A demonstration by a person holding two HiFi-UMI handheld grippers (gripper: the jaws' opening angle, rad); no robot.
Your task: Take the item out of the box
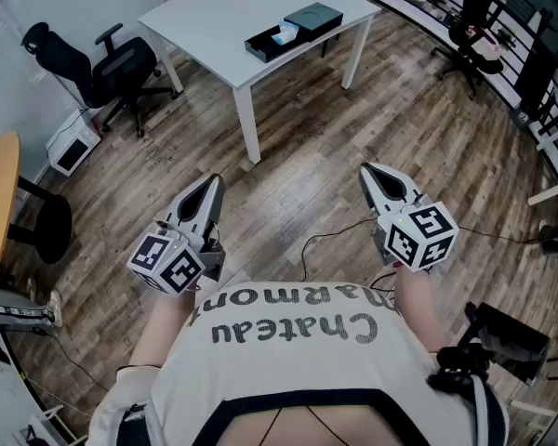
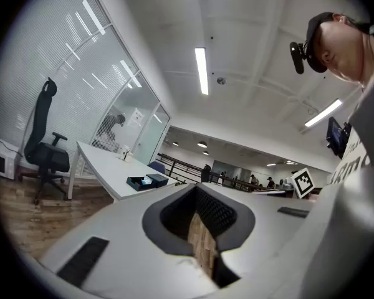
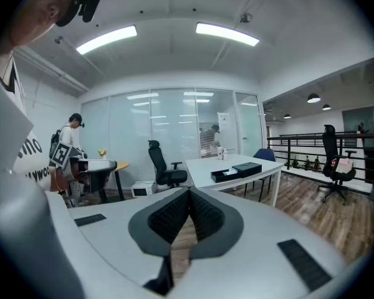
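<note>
Left gripper (image 1: 210, 186) and right gripper (image 1: 368, 171) are hovering fully closed and empty, well apart from the table (image 1: 205, 21) bearing the box (image 1: 277, 41).

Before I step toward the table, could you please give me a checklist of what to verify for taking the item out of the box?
1. Left gripper free: ok, shut on nothing.
2. Right gripper free: ok, shut on nothing.
3. Box open: ok, its lid lies beside it on the white table.
4. Item in sight: ok, a light-blue thing shows inside the box; what it is, cannot tell.
5. Box in reach: not ok, the table stands well ahead across the wooden floor.
6. Path free: cannot tell; a thin cable lies on the floor ahead.
</note>
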